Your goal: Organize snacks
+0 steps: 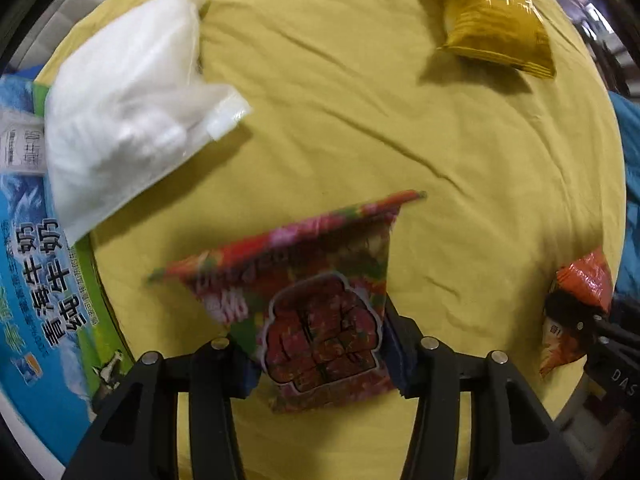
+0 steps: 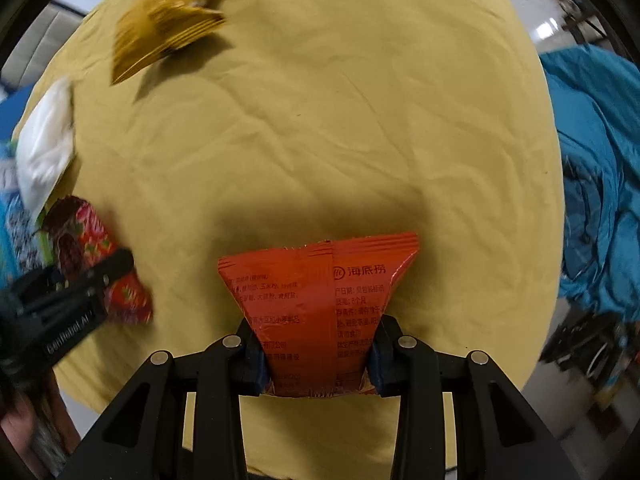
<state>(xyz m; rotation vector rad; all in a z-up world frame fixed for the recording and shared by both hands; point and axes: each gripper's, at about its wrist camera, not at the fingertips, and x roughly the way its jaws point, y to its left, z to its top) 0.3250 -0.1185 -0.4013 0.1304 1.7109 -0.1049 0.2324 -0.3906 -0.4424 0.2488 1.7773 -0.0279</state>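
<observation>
**Both tongs pinching a snack packet over the yellow cloth**

Left wrist view: your left gripper [image 1: 320, 364] points down at the table's yellow cloth [image 1: 340, 120], and its blue pads press on both sides of a red floral packet [image 1: 320, 320], which is blurred. A white pouch [image 1: 128, 136] lies at the cloth's left edge, overlapping a blue-and-green milk carton box [image 1: 44, 300] beside the table. A golden packet [image 1: 492, 24] rests near the far right edge, well apart from the rest. At the right edge, an orange packet [image 1: 580, 296] shows in the other tool's black fingers.

Right wrist view: your right gripper [image 2: 318, 364] is clamped on the orange packet [image 2: 316, 300], back side with printed text facing the camera, above the cloth's near edge. At the left edge, the left gripper [image 2: 80, 292] grips the red floral packet [image 2: 92, 256]. The white pouch [image 2: 48, 140] lies beyond it; the golden packet [image 2: 168, 16] lies near the far left edge. Crumpled blue fabric [image 2: 592, 160] sits off the table's right side.
</observation>
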